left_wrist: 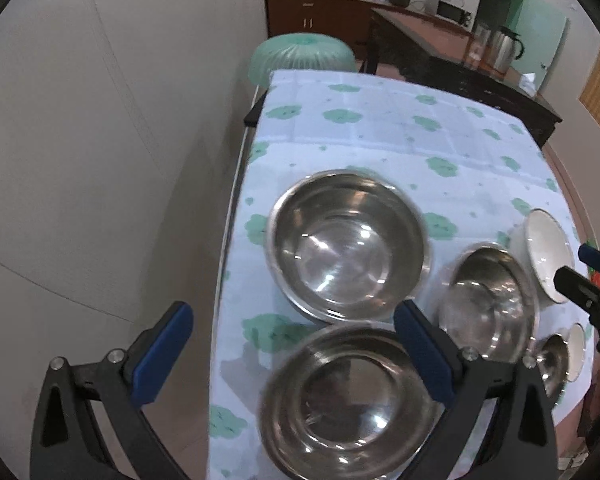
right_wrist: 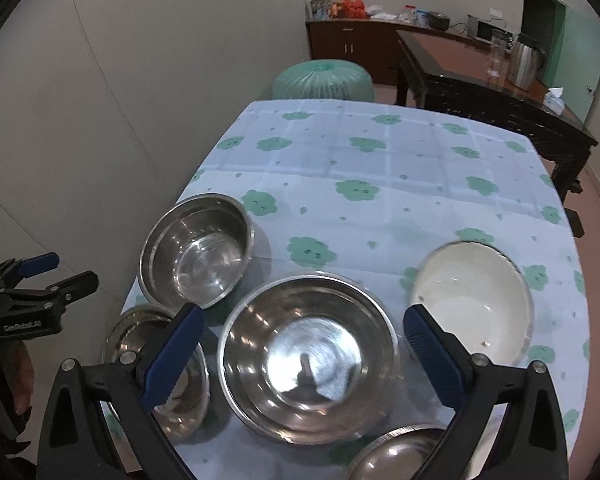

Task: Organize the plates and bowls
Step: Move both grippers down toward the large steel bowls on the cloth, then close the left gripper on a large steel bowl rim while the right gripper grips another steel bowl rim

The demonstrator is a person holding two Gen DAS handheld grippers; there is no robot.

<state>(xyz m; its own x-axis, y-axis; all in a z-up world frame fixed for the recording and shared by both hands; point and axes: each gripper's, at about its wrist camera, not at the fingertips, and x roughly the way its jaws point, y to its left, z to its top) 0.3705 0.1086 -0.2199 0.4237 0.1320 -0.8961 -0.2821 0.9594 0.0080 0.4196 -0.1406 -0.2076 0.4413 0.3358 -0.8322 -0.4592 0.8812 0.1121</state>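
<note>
Several steel bowls stand apart on the flowered tablecloth (left_wrist: pixel 380 120). My left gripper (left_wrist: pixel 294 354) hangs open above the near steel bowl (left_wrist: pixel 348 400), just short of the far large steel bowl (left_wrist: pixel 348 246). A middle steel bowl (left_wrist: pixel 488 304), a white bowl (left_wrist: pixel 548 256) and a small steel bowl (left_wrist: pixel 552 360) lie to the right. My right gripper (right_wrist: pixel 306 312) is open over the middle steel bowl (right_wrist: pixel 308 356), with the white bowl (right_wrist: pixel 474 304) at its right finger. Neither gripper holds anything.
A small white dish (left_wrist: pixel 576 352) sits by the small steel bowl. The table's left edge runs close to a plain wall (left_wrist: pixel 80 160). Behind the table are a green stool (right_wrist: pixel 324 80) and a dark wooden table (right_wrist: pixel 480 88) with a kettle (right_wrist: pixel 526 60).
</note>
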